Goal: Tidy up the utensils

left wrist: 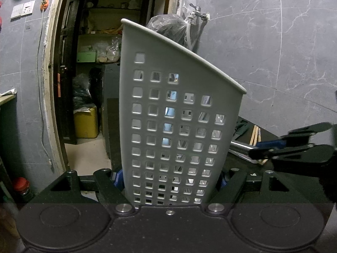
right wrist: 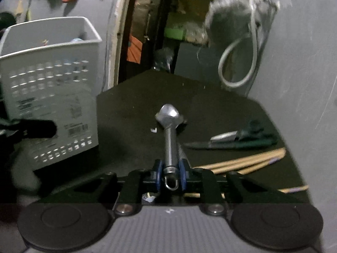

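Observation:
A grey perforated plastic basket (left wrist: 179, 109) fills the left wrist view, leaning to one side, and my left gripper (left wrist: 170, 181) is shut on its lower part, a blue pad on each side. The same basket (right wrist: 50, 80) stands at the left of the right wrist view, with several items inside. My right gripper (right wrist: 171, 175) is shut on the handle of a metal spoon (right wrist: 169, 116), which points forward over the black table (right wrist: 210, 101), bowl away from me. In the left wrist view the right gripper (left wrist: 261, 149) comes in from the right, carrying that shiny handle (left wrist: 240, 147).
On the table to the right lie wooden chopsticks (right wrist: 242, 162), a dark knife with a green handle (right wrist: 231, 144) and a small silvery utensil (right wrist: 225, 136). Behind the table are an open doorway (left wrist: 94, 84) with cluttered shelves, a grey tiled wall, and a tap with a hose (left wrist: 194, 16).

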Demonstrator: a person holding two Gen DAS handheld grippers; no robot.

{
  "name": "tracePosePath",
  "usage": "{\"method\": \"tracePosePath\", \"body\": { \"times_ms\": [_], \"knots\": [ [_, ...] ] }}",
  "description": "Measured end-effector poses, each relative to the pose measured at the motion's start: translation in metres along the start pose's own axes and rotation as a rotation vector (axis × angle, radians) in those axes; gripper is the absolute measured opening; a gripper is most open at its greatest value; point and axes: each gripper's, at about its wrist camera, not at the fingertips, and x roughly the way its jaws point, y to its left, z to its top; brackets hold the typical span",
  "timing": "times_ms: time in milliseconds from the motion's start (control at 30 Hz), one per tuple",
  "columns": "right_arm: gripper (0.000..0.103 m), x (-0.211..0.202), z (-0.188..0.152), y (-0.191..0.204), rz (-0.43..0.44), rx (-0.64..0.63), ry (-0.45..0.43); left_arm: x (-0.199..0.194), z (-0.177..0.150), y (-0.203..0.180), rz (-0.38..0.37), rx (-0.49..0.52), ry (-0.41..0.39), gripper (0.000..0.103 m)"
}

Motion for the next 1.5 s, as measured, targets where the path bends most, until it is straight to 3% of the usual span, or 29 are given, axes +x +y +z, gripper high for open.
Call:
{"method": "tracePosePath", "body": {
  "times_ms": [400, 600, 767, 967, 1133, 1367, 1500],
  "knots": [
    [0.020, -0.054, -0.041, 0.017, 0.019, -0.177, -0.001, -0.001, 0.000, -0.001, 0.001, -0.001, -0.001, 0.078],
    [0.021, -0.046, -0.053, -0.003, -0.005, -0.134, 0.030, -0.002, 0.000, -0.002, 0.007, 0.002, 0.000, 0.078],
    [0.021, -0.038, -0.052, -0.014, 0.005, -0.070, 0.012, -0.003, 0.000, -0.003, 0.008, 0.003, 0.000, 0.078],
    [0.021, -0.039, -0.044, -0.011, 0.003, -0.087, -0.018, -0.003, 0.000, -0.003, 0.007, 0.003, 0.001, 0.078],
    [0.020, -0.054, -0.042, -0.008, -0.008, -0.032, 0.038, -0.003, 0.000, -0.003, 0.008, 0.003, 0.000, 0.078],
    [0.022, -0.066, -0.058, -0.005, 0.095, 0.124, 0.067, -0.003, 0.000, -0.003, 0.008, 0.003, 0.000, 0.078],
    [0.032, -0.076, -0.059, 0.011, 0.267, 0.139, 0.070, -0.003, 0.000, -0.003, 0.009, 0.002, 0.000, 0.078]
  ]
}}
